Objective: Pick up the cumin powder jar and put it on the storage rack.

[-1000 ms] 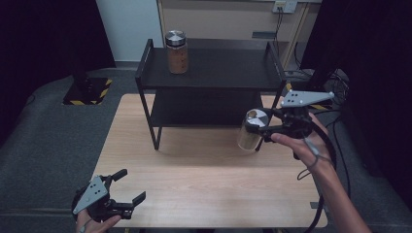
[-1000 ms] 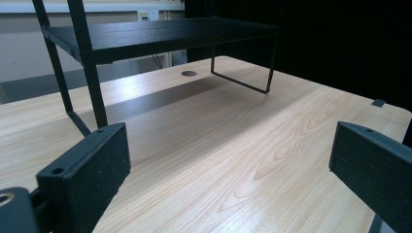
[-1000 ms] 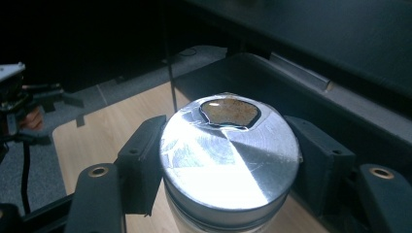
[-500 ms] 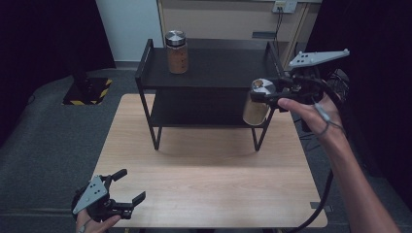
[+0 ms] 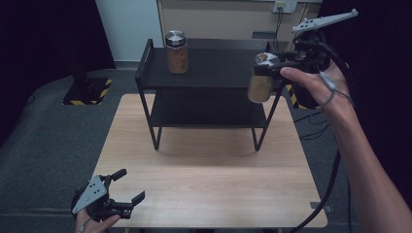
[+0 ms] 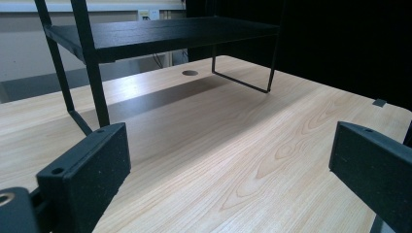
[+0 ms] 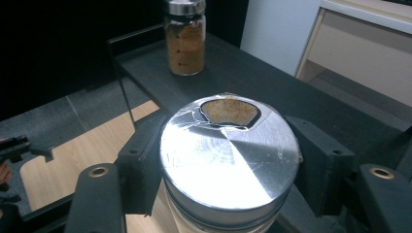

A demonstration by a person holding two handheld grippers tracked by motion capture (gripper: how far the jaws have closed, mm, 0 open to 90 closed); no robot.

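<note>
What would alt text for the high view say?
The right gripper holds a silver-lidded spice jar beside a black shelf rack's top tier, where a matching jar stands. The left gripper hovers open at the wooden table's near edge.

- the black shelf rack (image 5: 209, 77) stands across the far half of the table (image 5: 209, 179), from ten to two o'clock.
- on its top shelf, a lidded jar (image 5: 176, 52) stands at eleven o'clock; the rest of that shelf is bare.
- the right hand-held gripper (image 5: 272, 65), with its held jar (image 5: 261, 80), hangs at the rack's two o'clock corner.
- the near half of the table is open, the left hand-held gripper (image 5: 127, 187) at seven o'clock.
</note>
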